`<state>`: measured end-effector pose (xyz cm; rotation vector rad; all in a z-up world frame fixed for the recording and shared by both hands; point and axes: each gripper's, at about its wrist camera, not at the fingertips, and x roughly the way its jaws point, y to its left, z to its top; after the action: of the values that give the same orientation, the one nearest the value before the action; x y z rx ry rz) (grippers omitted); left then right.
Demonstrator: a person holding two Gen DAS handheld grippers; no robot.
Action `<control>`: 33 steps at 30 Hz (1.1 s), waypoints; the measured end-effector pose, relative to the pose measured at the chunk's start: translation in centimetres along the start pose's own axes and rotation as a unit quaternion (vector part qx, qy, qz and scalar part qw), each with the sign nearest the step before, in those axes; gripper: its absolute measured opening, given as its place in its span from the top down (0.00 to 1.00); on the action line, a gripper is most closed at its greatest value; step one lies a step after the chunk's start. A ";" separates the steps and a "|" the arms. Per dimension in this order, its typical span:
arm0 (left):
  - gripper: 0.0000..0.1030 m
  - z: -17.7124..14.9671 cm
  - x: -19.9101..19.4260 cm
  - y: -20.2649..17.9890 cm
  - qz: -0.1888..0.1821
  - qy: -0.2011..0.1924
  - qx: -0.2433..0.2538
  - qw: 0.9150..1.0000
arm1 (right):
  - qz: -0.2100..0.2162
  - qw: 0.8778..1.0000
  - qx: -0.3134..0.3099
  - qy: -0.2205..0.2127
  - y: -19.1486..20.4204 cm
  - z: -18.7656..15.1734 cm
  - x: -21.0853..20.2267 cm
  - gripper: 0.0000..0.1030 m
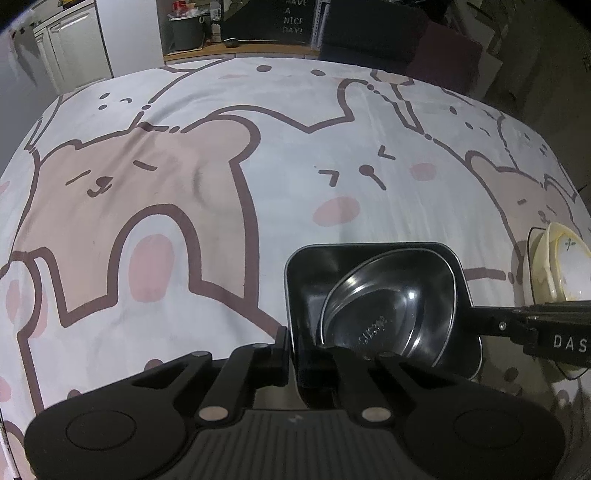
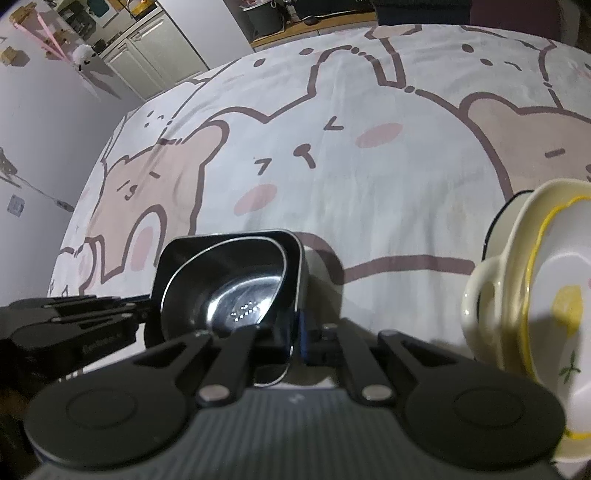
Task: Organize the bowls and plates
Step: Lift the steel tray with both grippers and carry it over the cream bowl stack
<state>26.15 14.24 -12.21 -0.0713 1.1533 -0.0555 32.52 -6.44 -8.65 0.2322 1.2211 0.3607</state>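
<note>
A black square dish (image 1: 310, 280) (image 2: 177, 254) sits on the bear-print cloth with a shiny steel bowl (image 1: 388, 306) (image 2: 236, 295) tilted inside it. My left gripper (image 1: 295, 350) is shut on the dish's near-left rim. My right gripper (image 2: 295, 339) is shut on the dish's right rim; it enters the left wrist view from the right (image 1: 498, 321). The left gripper shows at the left of the right wrist view (image 2: 140, 310). A stack of cream bowls (image 1: 554, 266) (image 2: 535, 280), the top one yellow-rimmed, stands to the right.
The bear-print cloth (image 1: 221, 192) (image 2: 369, 184) covers the whole surface, which drops off at the far and left edges. White cabinets (image 1: 74, 48) and a wooden shelf with a pot (image 1: 188, 29) stand beyond it.
</note>
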 end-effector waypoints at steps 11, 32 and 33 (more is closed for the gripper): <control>0.96 0.3 -1.5 0.3 -0.010 -0.022 -0.019 1.000 | -0.002 1.000 -0.016 -0.019 0.2 0.1 -0.8 0.95; 0.95 3.1 -7.4 -7.6 -0.062 -0.116 -0.007 0.991 | 0.005 0.992 -0.023 -0.121 -3.8 2.1 -10.6 0.95; 0.95 3.1 -7.5 -8.1 -0.067 -0.119 -0.005 0.991 | 0.002 0.992 -0.021 -0.126 -4.3 2.0 -11.2 0.96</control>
<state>25.90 6.81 -3.40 -0.1599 0.9096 -0.1556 31.69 -14.77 0.21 0.2363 0.9634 0.3483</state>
